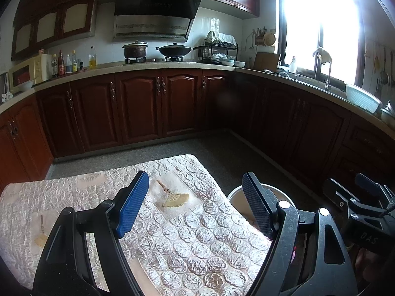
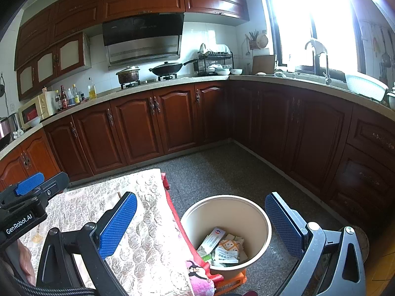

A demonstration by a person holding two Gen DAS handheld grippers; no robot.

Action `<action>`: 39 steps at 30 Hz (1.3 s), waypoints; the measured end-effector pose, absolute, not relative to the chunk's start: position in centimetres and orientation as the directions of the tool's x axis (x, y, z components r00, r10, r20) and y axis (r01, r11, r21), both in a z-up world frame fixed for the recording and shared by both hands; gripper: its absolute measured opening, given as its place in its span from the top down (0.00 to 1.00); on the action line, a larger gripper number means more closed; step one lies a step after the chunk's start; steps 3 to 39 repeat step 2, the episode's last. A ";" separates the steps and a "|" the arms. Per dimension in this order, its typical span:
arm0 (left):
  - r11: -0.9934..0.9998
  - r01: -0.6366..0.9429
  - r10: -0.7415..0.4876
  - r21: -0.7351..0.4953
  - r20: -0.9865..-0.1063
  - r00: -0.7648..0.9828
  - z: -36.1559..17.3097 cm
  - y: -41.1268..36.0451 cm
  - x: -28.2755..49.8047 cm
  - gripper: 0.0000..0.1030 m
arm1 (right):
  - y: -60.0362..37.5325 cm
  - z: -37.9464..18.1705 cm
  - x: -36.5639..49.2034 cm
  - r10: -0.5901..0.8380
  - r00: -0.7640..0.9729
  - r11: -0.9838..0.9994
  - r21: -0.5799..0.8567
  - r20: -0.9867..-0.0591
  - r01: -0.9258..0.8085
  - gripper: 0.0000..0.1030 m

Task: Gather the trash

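A round cream trash bin (image 2: 259,218) stands on the floor just right of the table; inside lie several paper and plastic wrappers (image 2: 222,246). Its rim also shows in the left wrist view (image 1: 234,193). My right gripper (image 2: 201,224) is open and empty, held above the bin. My left gripper (image 1: 195,204) is open and empty above the table's right part. The right gripper shows at the right edge of the left wrist view (image 1: 358,197); the left gripper shows at the left edge of the right wrist view (image 2: 29,187).
The table carries a quilted pink-silver cloth (image 1: 185,234) with fan patterns and a red-pink edge (image 2: 182,234). Dark wooden cabinets (image 1: 138,108) and a counter with stove, pots and sink ring the grey floor (image 2: 234,170). An orange object (image 2: 237,280) sits under the bin.
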State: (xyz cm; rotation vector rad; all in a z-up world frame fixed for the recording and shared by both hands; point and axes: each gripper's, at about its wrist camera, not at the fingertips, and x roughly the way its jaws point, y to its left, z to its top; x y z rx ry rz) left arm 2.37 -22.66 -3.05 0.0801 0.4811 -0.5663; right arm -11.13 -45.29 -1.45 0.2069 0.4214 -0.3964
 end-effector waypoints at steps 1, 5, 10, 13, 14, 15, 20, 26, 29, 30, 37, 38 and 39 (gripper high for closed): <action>0.843 0.535 -0.499 -0.059 -0.459 0.735 -3.1 -22.6 2.5 0.25 | -45.3 -1.5 -11.1 -0.330 0.837 0.903 0.112 -0.437 0.415 0.00; 0.844 0.534 -0.498 -0.060 -0.461 0.735 -3.2 -22.5 2.6 0.25 | -45.2 -1.5 -11.0 -0.330 0.836 0.903 0.110 -0.439 0.415 0.00; 0.844 0.534 -0.498 -0.060 -0.461 0.735 -3.2 -22.5 2.6 0.25 | -45.2 -1.5 -11.0 -0.330 0.836 0.903 0.110 -0.439 0.415 0.00; 0.844 0.534 -0.498 -0.060 -0.461 0.735 -3.2 -22.5 2.6 0.25 | -45.2 -1.5 -11.0 -0.330 0.836 0.903 0.110 -0.439 0.415 0.00; 0.844 0.534 -0.498 -0.060 -0.461 0.735 -3.2 -22.5 2.6 0.25 | -45.2 -1.5 -11.0 -0.330 0.836 0.903 0.110 -0.439 0.415 0.00; 0.844 0.534 -0.498 -0.060 -0.461 0.735 -3.2 -22.5 2.6 0.25 | -45.2 -1.5 -11.0 -0.330 0.836 0.903 0.110 -0.439 0.415 0.00; 0.844 0.534 -0.498 -0.060 -0.461 0.735 -3.2 -22.5 2.6 0.25 | -45.2 -1.5 -11.0 -0.330 0.836 0.903 0.110 -0.439 0.415 0.00; 0.844 0.534 -0.498 -0.060 -0.461 0.735 -3.2 -22.5 2.6 0.25 | -45.2 -1.5 -11.0 -0.330 0.836 0.903 0.110 -0.439 0.415 0.00; 0.844 0.534 -0.498 -0.060 -0.461 0.735 -3.2 -22.5 2.6 0.25 | -45.2 -1.5 -11.0 -0.330 0.836 0.903 0.110 -0.439 0.415 0.00; 0.844 0.534 -0.498 -0.060 -0.461 0.735 -3.2 -22.5 2.6 0.25 | -45.2 -1.5 -11.0 -0.330 0.836 0.903 0.110 -0.439 0.415 0.00; 0.844 0.534 -0.498 -0.060 -0.461 0.735 -3.2 -22.5 2.6 0.25 | -45.2 -1.5 -11.0 -0.330 0.836 0.903 0.110 -0.439 0.415 0.00; 0.844 0.534 -0.498 -0.060 -0.461 0.735 -3.2 -22.5 2.6 0.25 | -45.2 -1.5 -11.0 -0.330 0.836 0.903 0.110 -0.439 0.415 0.00; 0.844 0.534 -0.498 -0.060 -0.461 0.735 -3.2 -22.5 2.6 0.25 | -45.2 -1.5 -11.0 -0.330 0.836 0.903 0.110 -0.439 0.415 0.00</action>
